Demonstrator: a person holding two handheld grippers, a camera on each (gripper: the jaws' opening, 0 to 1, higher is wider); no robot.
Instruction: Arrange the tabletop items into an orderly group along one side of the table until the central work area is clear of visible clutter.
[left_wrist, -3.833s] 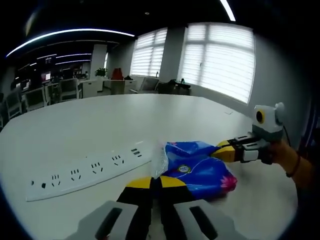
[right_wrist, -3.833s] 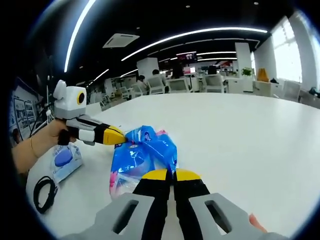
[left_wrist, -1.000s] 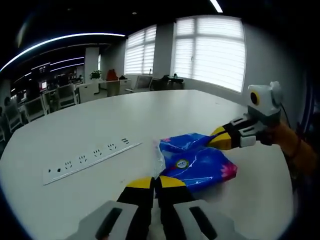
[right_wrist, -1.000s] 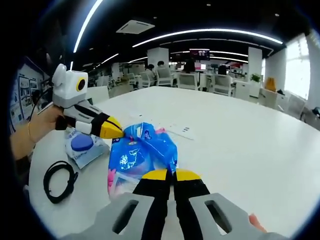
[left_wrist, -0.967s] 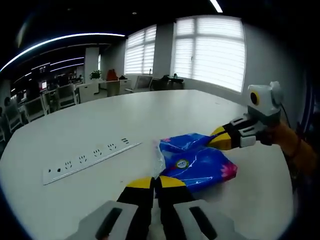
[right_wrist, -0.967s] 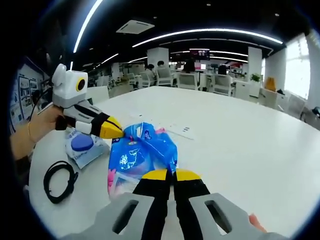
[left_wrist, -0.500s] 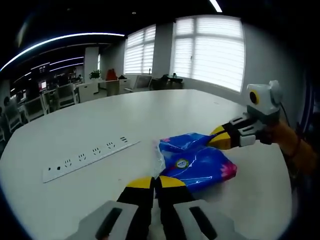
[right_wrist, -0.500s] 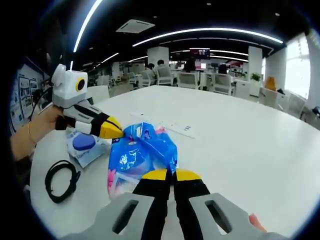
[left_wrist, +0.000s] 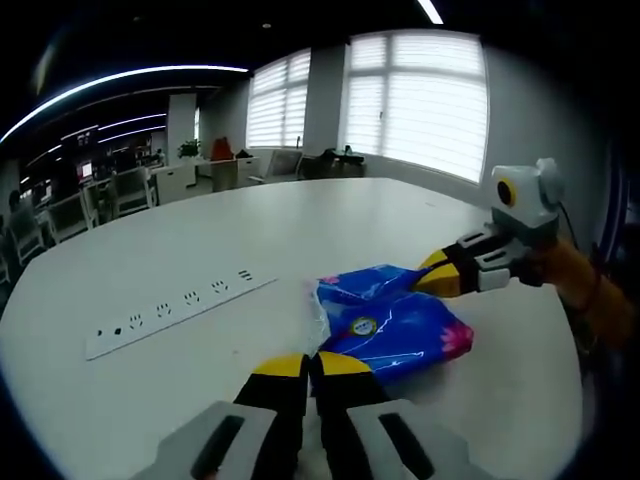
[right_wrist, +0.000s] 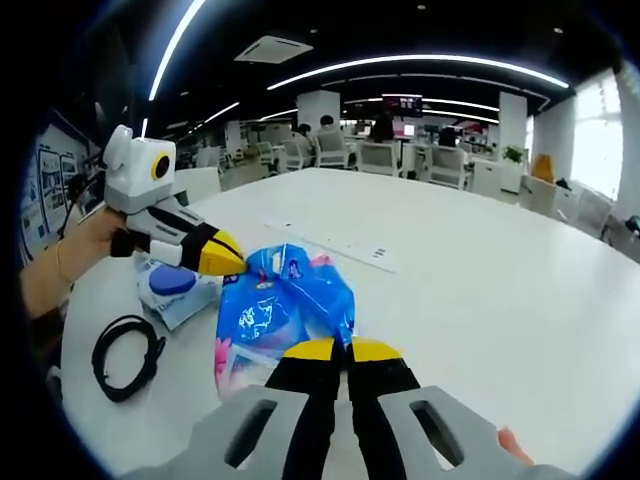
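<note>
Crinkling blue packet (left_wrist: 395, 325) (pink corner), glossy

Past the far edge of my white table (left_wrist: 330, 215), tall windows with closed white blinds (left_wrist: 415, 105) take up the wall. Beyond the table's other side I see rows of office chairs and desks (right_wrist: 400, 160) under long ceiling light strips (right_wrist: 420, 65). A square ceiling vent (right_wrist: 278, 47) sits above them, and a screen (right_wrist: 402, 103) glows farther back.
</note>
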